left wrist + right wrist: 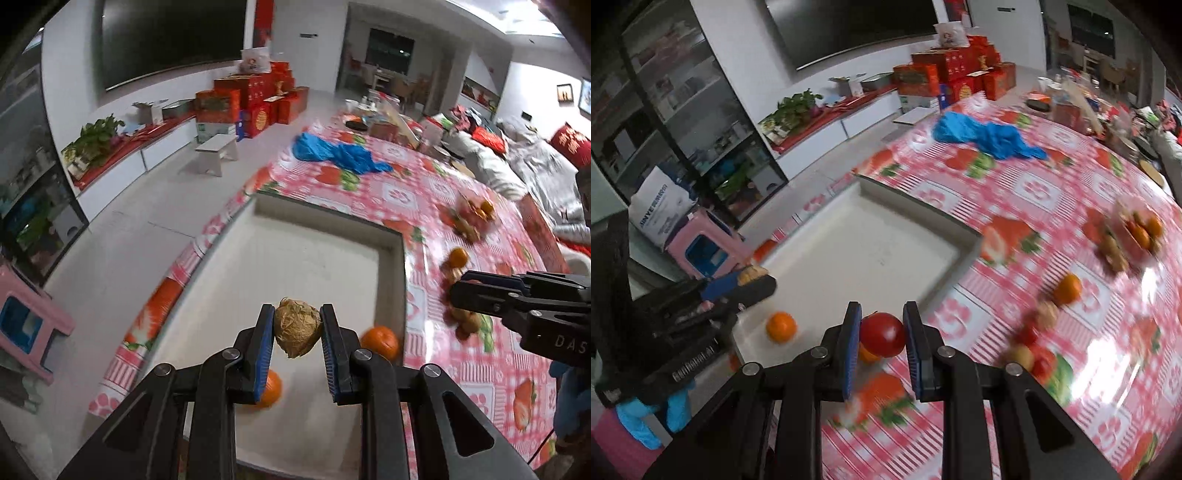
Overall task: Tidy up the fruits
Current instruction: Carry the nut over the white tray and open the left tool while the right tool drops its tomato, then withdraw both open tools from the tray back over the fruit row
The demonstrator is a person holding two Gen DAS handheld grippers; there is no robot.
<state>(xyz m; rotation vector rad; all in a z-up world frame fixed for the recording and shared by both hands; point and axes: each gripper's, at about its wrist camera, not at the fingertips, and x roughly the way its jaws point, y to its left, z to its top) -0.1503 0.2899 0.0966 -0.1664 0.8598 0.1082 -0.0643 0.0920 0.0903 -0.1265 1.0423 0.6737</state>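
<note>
Left tongs [297, 326] clamp a wrinkled brown fruit [296, 326]; right tongs [881, 334] clamp a red fruit [882, 334].

A crumpled blue bag [340, 155] lies on the strawberry-print tablecloth [424, 192], red boxes [258, 99] stacked beyond.

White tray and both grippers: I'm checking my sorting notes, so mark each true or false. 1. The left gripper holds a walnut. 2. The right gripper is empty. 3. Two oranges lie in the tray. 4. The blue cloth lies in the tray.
1. True: the left gripper is shut on the walnut.
2. False: the right gripper grips a red fruit.
3. True: two oranges lie in the white tray.
4. False: the blue cloth lies on the tablecloth beyond it.
</note>
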